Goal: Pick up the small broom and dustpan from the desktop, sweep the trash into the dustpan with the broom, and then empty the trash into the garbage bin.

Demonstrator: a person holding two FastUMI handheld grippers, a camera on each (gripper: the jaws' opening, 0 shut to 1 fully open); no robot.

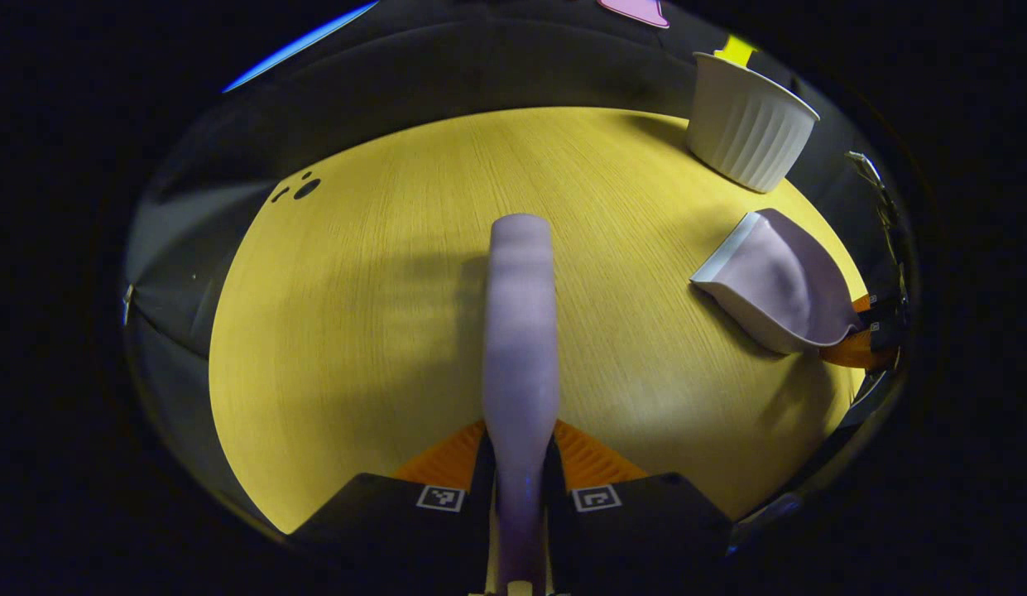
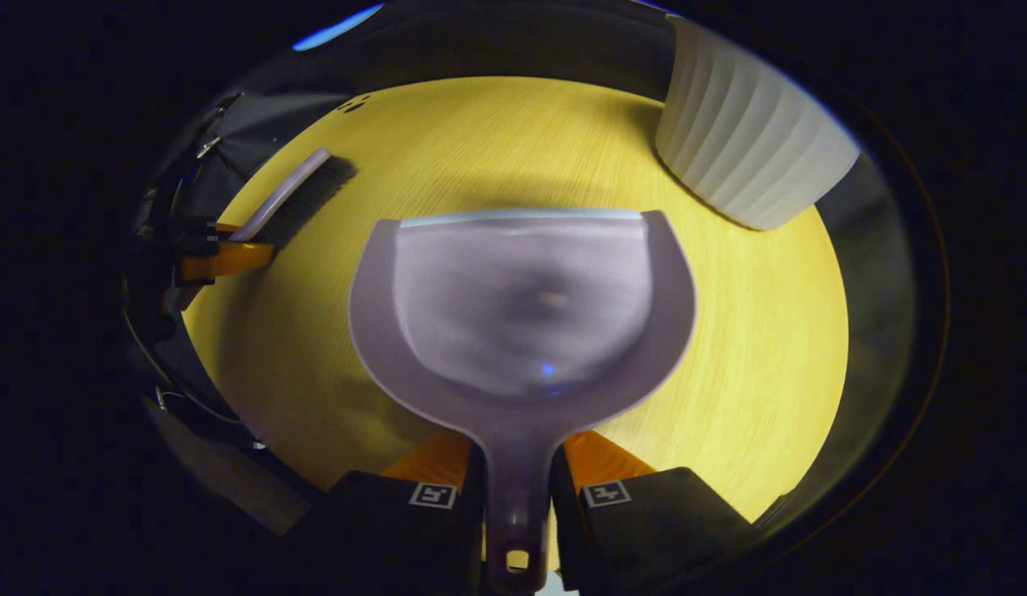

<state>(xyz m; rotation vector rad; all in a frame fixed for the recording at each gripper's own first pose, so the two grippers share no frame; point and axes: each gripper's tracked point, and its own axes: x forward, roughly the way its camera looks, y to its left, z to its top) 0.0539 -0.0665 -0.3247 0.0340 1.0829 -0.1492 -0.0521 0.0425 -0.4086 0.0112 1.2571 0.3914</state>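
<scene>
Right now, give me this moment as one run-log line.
left gripper: shut on lilac plastic broom | right gripper: shut on lilac plastic dustpan | white ribbed bin: upright on yellow wooden desktop

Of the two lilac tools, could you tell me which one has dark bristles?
The broom, held by the left gripper; the dustpan is a smooth, bristle-free scoop.

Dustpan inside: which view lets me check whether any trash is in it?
The right gripper view: the dustpan faces the camera, its whole scoop open to sight, with one tiny speck near the middle, too blurred to identify. The left gripper view shows the dustpan small and side-on at the edge, held by the right gripper.
</scene>
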